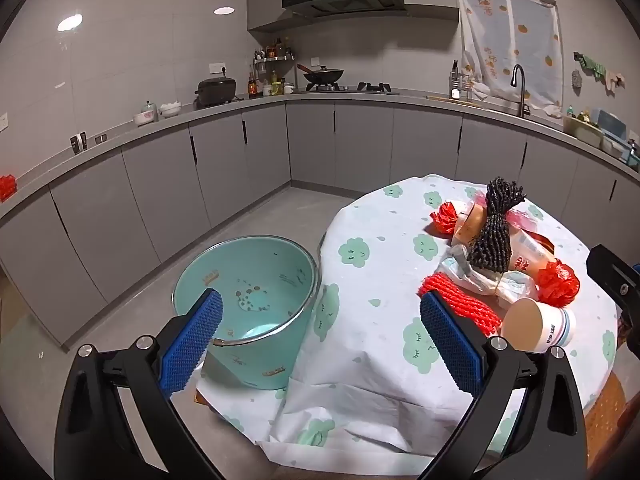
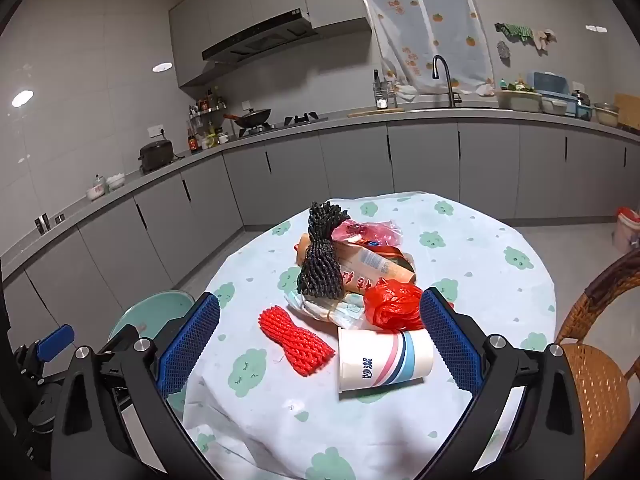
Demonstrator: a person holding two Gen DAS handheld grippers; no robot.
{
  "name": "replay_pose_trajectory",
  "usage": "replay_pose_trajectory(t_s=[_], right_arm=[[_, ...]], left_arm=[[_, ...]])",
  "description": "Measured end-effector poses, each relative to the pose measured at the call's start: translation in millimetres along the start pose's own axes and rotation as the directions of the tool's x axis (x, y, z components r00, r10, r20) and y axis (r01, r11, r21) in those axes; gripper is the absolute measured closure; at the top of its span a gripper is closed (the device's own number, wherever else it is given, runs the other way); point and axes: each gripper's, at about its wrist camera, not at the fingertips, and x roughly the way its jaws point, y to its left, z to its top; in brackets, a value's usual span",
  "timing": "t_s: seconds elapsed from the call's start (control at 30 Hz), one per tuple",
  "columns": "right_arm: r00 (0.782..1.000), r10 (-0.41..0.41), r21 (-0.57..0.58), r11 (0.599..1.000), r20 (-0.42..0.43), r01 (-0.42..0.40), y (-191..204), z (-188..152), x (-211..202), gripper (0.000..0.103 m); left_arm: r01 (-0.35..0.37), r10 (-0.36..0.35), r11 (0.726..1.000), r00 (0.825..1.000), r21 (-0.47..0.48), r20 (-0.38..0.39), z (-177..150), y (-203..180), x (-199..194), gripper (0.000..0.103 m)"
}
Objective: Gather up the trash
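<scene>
Trash sits heaped on the round table (image 2: 500,240): a black foam net (image 2: 322,264) partly hides a printed wrapper (image 2: 376,260) whose red characters are too cut off to read. A paper cup (image 2: 384,360) lies on its side, blue characters "妙洁" on it, beside a red foam net (image 2: 296,340) and red plastic bag (image 2: 394,306). The teal bin (image 1: 248,292) stands beside the table, below its edge. Left gripper (image 1: 320,320) and right gripper (image 2: 320,328) both hover spread apart, holding nothing.
</scene>
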Motion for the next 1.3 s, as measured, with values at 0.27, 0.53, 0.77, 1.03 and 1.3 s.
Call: replay_pose_trajectory(t_s=[0.27,0.53,0.77,1.03,1.3], right_arm=[[1.0,-0.004,-0.014,1.0,0.011,0.004,3.5,-0.7,-1.8,0.004],[1.0,-0.002,0.006,1.0,0.004,0.002,0.8,-0.8,-3.6,0.004],[1.0,-0.002,0.009,1.0,0.004,0.001,1.1,-1.2,-3.0,0.004],[1.0,-0.005,0.019,1.0,-0.008,0.005,-4.9,-0.4,-0.6,0.004],[1.0,-0.004,0.02,1.0,-0.008,0.004,-5.4,-0.5,-0.2,0.004]], left_arm=[[0.013,-0.013,1.0,1.0,-0.017,0.006,2.3,2.2,1.4,0.006],[0.015,-0.014,1.0,1.0,-0.01,0.021,2.2,4.0,-8.8,0.006],[0.014,-0.014,1.0,1.0,-0.01,0.017,1.4,3.7,-8.3,0.006],[0.012,-0.012,1.0,1.0,-0.008,0.015,-0.2,3.5,-7.2,0.006],[0.012,-0.011,1.0,1.0,-0.008,0.014,-1.1,2.8,-7.0,0.006]])
